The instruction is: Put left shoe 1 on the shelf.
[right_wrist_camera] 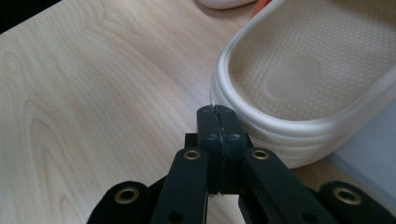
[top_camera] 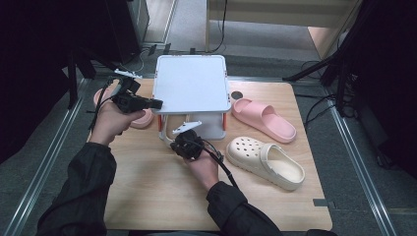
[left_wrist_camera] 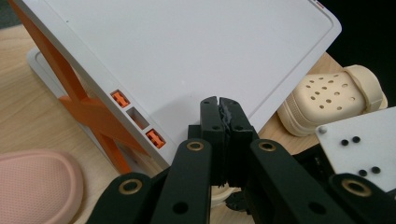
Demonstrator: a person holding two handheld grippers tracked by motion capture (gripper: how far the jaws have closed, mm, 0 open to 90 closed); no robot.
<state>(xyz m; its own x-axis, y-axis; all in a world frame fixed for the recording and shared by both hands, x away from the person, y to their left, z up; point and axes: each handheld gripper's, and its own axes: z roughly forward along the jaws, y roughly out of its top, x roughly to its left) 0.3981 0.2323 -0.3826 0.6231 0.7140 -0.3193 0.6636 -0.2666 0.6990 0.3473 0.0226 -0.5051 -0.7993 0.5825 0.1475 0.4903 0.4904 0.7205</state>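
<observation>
Two grippers at a white rack, shoes all around.

Left gripper point(top_camera: 156, 103), jaws together and empty, hovers beside the pink slipper point(top_camera: 140, 119); right gripper point(top_camera: 175, 142), jaws together, noses a cream clog point(right_wrist_camera: 299, 74) under the rack point(top_camera: 192, 83) on the worktop point(top_camera: 147, 187).

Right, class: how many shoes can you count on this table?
4: pink slide right of the rack, cream clog beside it, pink slipper left of the rack, cream shoe at the right claw. Others may be hidden.

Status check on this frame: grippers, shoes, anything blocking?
Left gripper shut, empty, over the white rack. Right gripper shut, empty, at a cream shoe's heel. Nothing in the way.
</observation>
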